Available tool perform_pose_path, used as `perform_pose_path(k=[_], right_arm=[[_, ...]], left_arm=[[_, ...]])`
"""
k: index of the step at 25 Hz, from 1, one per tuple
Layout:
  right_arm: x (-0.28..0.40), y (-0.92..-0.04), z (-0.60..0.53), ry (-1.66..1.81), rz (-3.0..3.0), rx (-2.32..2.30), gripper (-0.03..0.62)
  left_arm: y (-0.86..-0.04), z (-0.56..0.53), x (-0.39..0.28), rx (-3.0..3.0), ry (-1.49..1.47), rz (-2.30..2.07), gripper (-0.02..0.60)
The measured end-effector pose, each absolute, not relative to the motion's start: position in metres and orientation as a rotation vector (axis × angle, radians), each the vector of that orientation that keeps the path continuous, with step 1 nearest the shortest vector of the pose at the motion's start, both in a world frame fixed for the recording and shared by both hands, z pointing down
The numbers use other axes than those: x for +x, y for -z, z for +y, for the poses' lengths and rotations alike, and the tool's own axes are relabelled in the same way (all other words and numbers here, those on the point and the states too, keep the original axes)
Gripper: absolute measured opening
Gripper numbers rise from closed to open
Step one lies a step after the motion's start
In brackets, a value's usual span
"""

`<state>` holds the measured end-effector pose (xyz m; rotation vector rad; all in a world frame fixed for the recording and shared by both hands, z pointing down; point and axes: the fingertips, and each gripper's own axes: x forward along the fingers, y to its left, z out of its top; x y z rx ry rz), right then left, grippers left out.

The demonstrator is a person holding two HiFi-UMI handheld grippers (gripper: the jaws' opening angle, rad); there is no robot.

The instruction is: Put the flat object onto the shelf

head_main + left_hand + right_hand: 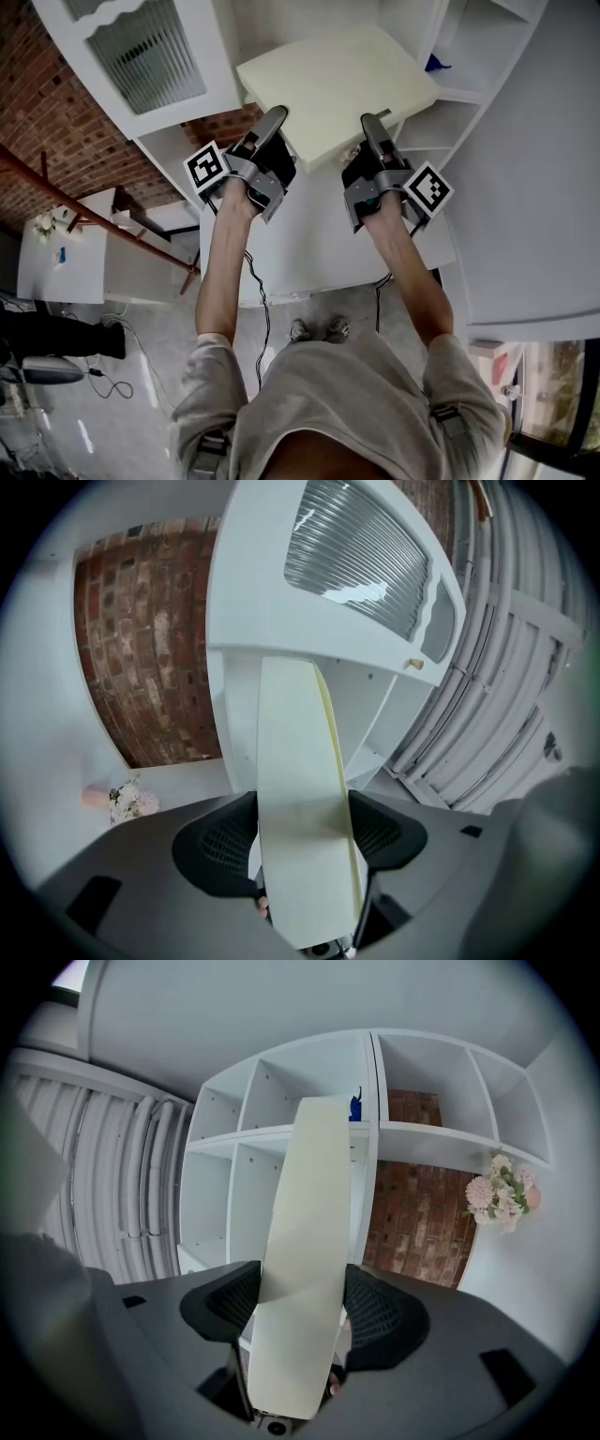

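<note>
A flat cream pad (333, 89) is held up in front of the white shelf unit (478, 66), tilted slightly. My left gripper (275, 120) grips its near edge on the left, and my right gripper (371, 124) grips the same edge on the right. In the left gripper view the pad (295, 789) runs edge-on between the two black pads, and the left gripper (302, 834) is shut on it. In the right gripper view the pad (309, 1232) is likewise squeezed by the right gripper (298, 1312), with the shelf's compartments (281, 1129) behind it.
A cabinet door with ribbed glass (141, 52) stands open at the left. A small blue object (434, 64) sits in one shelf compartment. A white table (309, 248) lies below my hands. Pink flowers (502, 1194) stand at the right against a brick wall (141, 667).
</note>
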<state>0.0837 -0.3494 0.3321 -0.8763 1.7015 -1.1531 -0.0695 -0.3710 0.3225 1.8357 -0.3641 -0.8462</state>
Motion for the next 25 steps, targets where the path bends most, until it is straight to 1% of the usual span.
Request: perform_pose_path(k=[3,7,12,17,18,19,21,25], right_arm=[[0.067,-0.329,-0.351,1.137,1.744,-0.895,0.295],[0.042,-0.339,-0.365,1.145,1.760,-0.889,0.293],[0.035,-0.343,-0.367,1.167,1.772,-0.878,0.290],[0.033,-0.355,-0.371,1.188,1.763,-0.861,0.281],[0.032,-0.356,-0.371,1.192,1.759,-0.849,0.281],[0.032,-0.357,-0.372,1.194,1.752,-0.839,0.281],[0.035,-0.356,-0.372,1.180,1.734,-0.838,0.281],[0.033,-0.353,-0.382,1.162,1.730,-0.847,0.281]], left_arm=[[-0.321,-0.388,-0.084,1.807,0.871,-0.356,0.310],[-0.322,-0.414,-0.108,1.839,0.851,-0.452,0.301],[-0.333,-0.424,-0.113,1.821,0.844,-0.513,0.301],[-0.339,-0.431,-0.116,1.834,0.834,-0.575,0.316],[-0.337,-0.431,-0.116,1.852,0.828,-0.579,0.325],[-0.334,-0.430,-0.115,1.880,0.818,-0.579,0.352],[-0.329,-0.424,-0.110,1.947,0.794,-0.572,0.384],[-0.323,-0.413,-0.122,2.013,0.822,-0.591,0.390]])
